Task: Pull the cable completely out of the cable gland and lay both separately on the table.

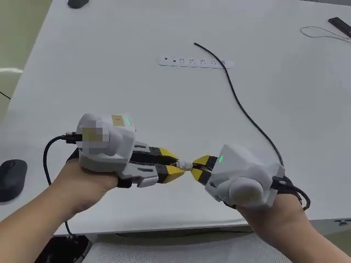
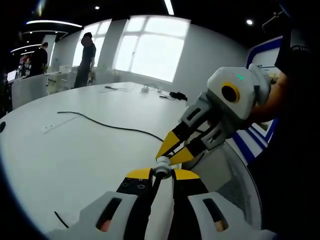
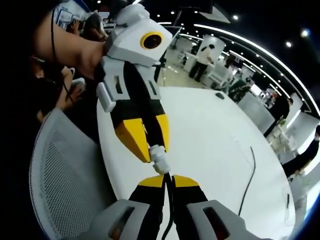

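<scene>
A small white cable gland (image 1: 186, 164) hangs in the air between the two grippers, just above the table's near edge. My left gripper (image 1: 176, 164) comes in from the left and is shut on the gland (image 2: 162, 167). My right gripper (image 1: 198, 167) faces it tip to tip and is shut on the black cable (image 3: 170, 197) right behind the gland (image 3: 157, 157). The cable (image 1: 241, 109) trails back over the white table (image 1: 109, 82) to its free end near the power strip. The left gripper's yellow fingertips (image 3: 135, 140) clamp the gland from above.
A white power strip (image 1: 194, 62) lies at the far middle of the table. A black mouse (image 1: 11, 178) sits at the left edge, and a thin cord (image 1: 323, 34) at the far right. A mesh chair (image 3: 55, 165) stands below the near table edge.
</scene>
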Demonstrator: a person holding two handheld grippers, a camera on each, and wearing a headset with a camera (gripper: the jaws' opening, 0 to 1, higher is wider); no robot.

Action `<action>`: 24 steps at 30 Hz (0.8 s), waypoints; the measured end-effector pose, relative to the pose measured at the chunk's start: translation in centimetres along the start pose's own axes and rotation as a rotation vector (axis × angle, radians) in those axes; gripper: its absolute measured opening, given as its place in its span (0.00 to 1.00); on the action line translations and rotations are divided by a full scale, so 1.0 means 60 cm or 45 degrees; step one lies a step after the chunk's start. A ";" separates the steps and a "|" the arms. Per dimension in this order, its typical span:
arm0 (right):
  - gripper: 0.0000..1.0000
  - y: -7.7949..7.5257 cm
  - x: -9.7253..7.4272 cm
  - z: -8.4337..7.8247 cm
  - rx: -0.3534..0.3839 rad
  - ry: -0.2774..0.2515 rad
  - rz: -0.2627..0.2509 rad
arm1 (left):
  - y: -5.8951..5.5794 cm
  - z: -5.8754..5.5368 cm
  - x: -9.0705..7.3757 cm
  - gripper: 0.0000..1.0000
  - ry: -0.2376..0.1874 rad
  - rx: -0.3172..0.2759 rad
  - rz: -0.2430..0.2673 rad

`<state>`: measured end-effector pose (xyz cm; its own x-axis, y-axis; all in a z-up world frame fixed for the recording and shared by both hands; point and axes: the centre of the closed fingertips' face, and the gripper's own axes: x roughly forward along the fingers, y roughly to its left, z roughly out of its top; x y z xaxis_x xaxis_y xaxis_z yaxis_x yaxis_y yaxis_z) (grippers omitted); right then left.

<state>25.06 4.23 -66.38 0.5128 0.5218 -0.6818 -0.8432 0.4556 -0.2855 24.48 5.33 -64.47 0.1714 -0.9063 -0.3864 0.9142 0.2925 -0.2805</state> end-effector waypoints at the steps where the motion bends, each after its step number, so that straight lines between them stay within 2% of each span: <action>1: 0.00 -0.001 0.000 0.000 0.013 -0.001 -0.005 | 0.000 0.000 0.000 0.15 -0.001 0.000 0.000; 11: 0.00 -0.014 0.003 -0.012 0.132 0.014 -0.038 | 0.006 0.005 -0.004 0.15 -0.018 -0.002 0.017; 22: 0.00 -0.031 0.007 -0.049 0.247 0.045 -0.073 | 0.010 0.005 -0.011 0.15 -0.033 -0.011 0.029; 24: 0.00 -0.036 0.008 -0.059 0.307 0.053 -0.085 | 0.009 0.004 -0.012 0.15 -0.033 -0.010 0.028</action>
<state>26.54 0.97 -68.47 0.5548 0.4572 -0.6951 -0.7422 0.6495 -0.1652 24.95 6.04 -64.12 0.2009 -0.9073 -0.3695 0.9074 0.3145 -0.2789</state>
